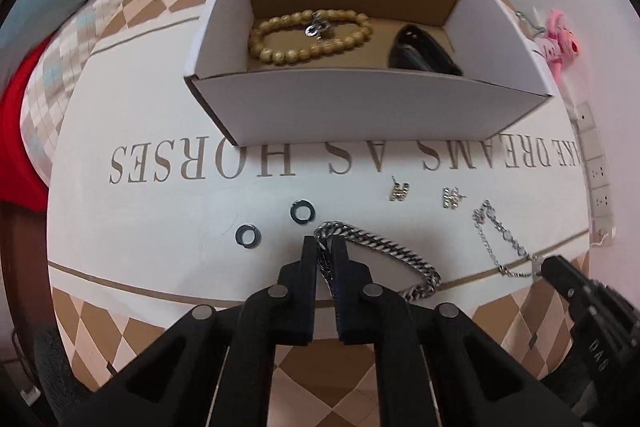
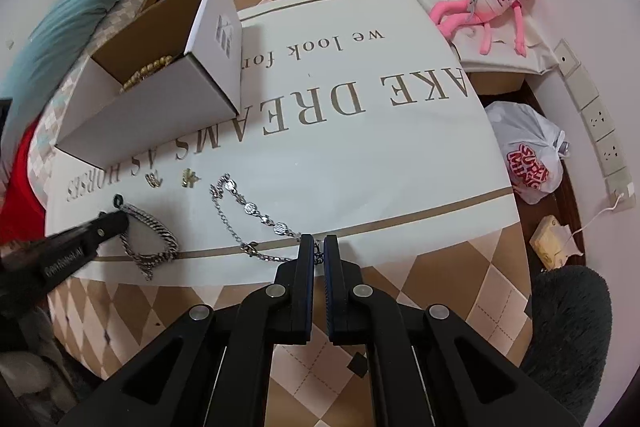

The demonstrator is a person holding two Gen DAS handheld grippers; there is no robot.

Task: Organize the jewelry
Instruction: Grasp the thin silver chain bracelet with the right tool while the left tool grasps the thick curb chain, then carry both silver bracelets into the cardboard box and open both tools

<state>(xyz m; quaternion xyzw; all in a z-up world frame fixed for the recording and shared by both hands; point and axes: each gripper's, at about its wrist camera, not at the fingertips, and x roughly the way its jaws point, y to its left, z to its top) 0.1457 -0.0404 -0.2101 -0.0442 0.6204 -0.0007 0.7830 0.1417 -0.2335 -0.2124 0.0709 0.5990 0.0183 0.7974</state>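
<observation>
The left gripper (image 1: pixel 324 247) clamps the chunky silver curb-link bracelet (image 1: pixel 384 251); at three o'clock, the right gripper (image 2: pixel 319 247) pinches the thin silver chain bracelet (image 2: pixel 256 215).

Silver chains (image 1: pixel 384 251) on printed cloth (image 1: pixel 160 219)

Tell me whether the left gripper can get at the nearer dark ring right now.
Probably not yet: the left gripper is shut on the heavy curb chain. The dark ring lies bare on the tablecloth just left of it, nothing covering it, so the way opens once the chain goes.
</observation>
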